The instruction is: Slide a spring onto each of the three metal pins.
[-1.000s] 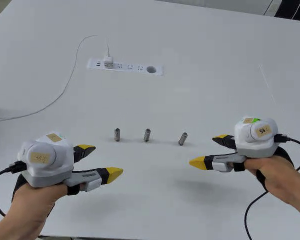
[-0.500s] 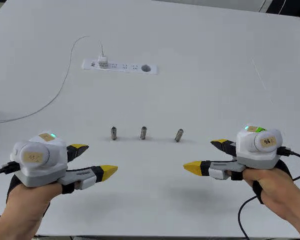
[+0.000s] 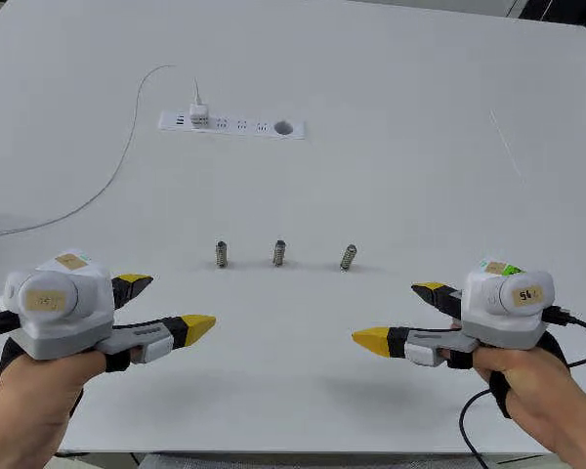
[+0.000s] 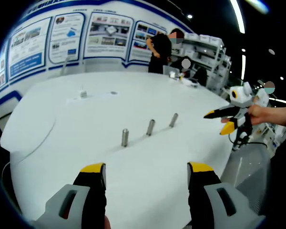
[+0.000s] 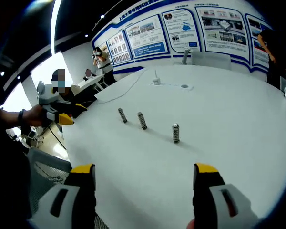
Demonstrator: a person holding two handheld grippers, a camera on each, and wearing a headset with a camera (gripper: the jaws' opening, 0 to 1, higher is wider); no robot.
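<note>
Held low near front edge of table [image 3: 391, 147], one per hand: left gripper [image 3: 171, 301] and right gripper [image 3: 396, 314], tips aimed inward, jaws spread wide, nothing between them; ahead, well apart from both, standing in a row on pins: left spring [image 3: 222, 254], middle spring [image 3: 279, 252], right spring [image 3: 349, 257]; farther back, power strip [image 3: 230, 124].

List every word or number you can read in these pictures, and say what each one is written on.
"54", as best it reads: handwritten on the tan sticker on the right gripper.
Paper label on the left gripper: handwritten, too blurred to read.
Wall posters: print too small to read.
Power strip: no legible marking.
</note>
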